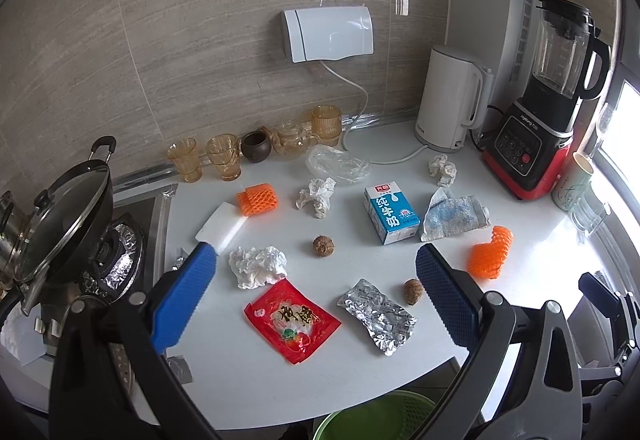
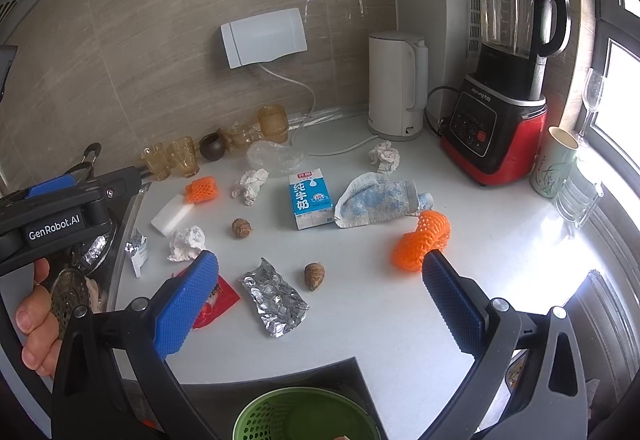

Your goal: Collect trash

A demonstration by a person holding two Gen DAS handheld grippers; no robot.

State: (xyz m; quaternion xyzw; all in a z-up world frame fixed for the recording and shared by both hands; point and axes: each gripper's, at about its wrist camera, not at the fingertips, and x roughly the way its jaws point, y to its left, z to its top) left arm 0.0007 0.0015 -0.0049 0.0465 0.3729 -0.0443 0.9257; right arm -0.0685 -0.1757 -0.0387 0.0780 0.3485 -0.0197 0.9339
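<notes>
Trash lies across the white counter: a red snack wrapper, a crumpled foil pack, crumpled tissues, a blue milk carton, two orange foam nets, two brown husks and a clear plastic bag. My left gripper hangs open above the red wrapper, holding nothing. My right gripper is open and empty over the foil pack and a husk. A green bin stands below the counter's front edge.
A wok with glass lid sits on the stove at left. Amber glasses and a teapot line the wall. A white kettle, a blender, a cloth, a white sponge and a mug occupy the counter.
</notes>
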